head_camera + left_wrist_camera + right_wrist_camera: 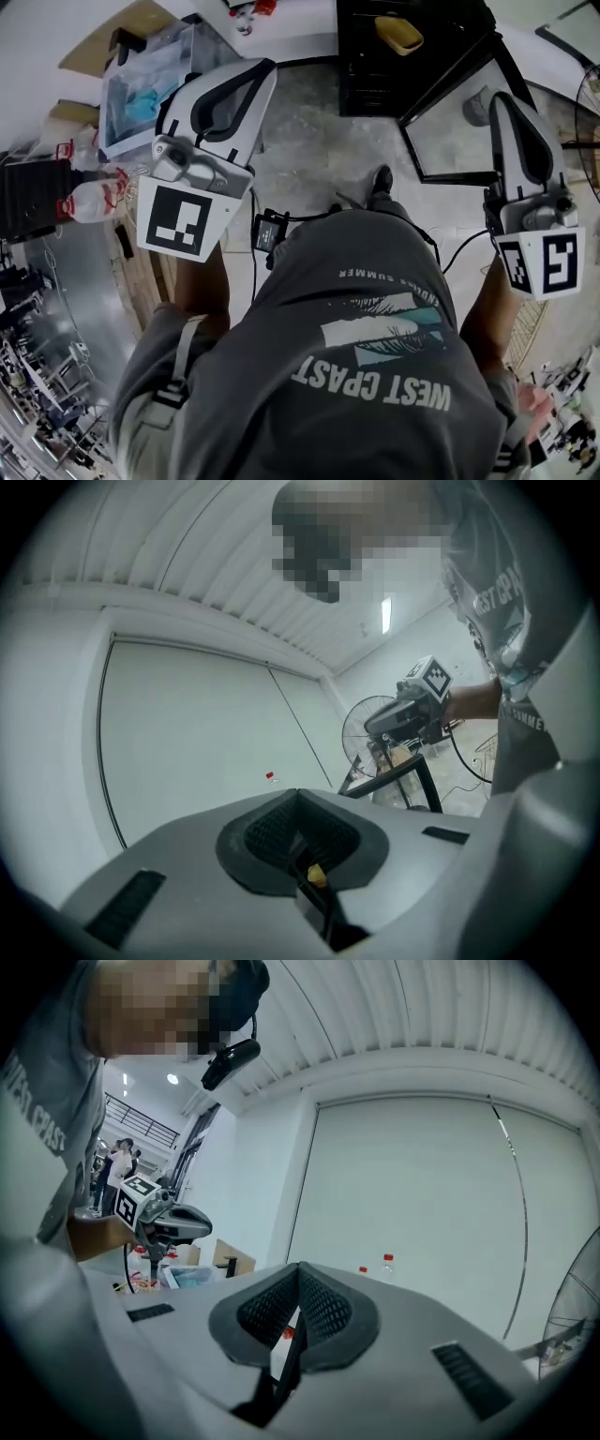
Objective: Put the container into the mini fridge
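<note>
left gripper clenched, nothing held | right gripper clenched, nothing held | yellow container inside mini fridge, door open

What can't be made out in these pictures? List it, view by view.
- Mini fridge interior: head view, dark and cut off by the top edge; only the yellow container shows.
- Clear box contents: head view, too small, a bluish blur.
- Yellow speck behind the shut left hand-held gripper: left gripper view, mostly hidden by its jaws.
</note>
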Available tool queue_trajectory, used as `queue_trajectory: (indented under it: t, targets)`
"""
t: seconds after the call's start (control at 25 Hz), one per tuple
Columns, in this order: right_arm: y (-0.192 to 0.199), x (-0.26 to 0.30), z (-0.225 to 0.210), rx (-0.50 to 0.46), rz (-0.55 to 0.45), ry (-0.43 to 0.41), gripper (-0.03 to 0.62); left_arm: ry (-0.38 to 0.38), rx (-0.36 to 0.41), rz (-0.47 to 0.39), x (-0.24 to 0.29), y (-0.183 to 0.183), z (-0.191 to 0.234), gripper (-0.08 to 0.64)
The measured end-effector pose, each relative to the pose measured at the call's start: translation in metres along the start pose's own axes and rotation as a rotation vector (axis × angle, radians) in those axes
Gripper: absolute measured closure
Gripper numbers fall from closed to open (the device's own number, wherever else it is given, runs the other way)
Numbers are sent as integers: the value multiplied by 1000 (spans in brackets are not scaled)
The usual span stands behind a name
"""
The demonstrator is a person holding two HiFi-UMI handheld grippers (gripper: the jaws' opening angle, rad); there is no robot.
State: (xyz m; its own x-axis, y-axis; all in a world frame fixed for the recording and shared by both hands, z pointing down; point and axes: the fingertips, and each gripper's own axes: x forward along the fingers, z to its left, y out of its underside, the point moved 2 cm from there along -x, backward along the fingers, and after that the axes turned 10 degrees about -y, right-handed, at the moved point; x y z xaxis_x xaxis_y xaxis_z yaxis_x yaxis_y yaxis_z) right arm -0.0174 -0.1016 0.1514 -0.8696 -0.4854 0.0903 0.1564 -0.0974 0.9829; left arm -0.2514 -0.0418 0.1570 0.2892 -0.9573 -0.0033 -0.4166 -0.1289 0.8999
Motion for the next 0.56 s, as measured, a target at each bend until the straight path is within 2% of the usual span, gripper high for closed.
queue_trajectory:
  t: [0.28, 0.56]
  targets:
    - [40, 19, 11, -2, -18, -23, 566, -18, 6, 21, -7, 48, -10, 545]
    - [22, 0, 29, -7, 2, -8, 566, 5, -14, 15, -29, 33, -17, 544]
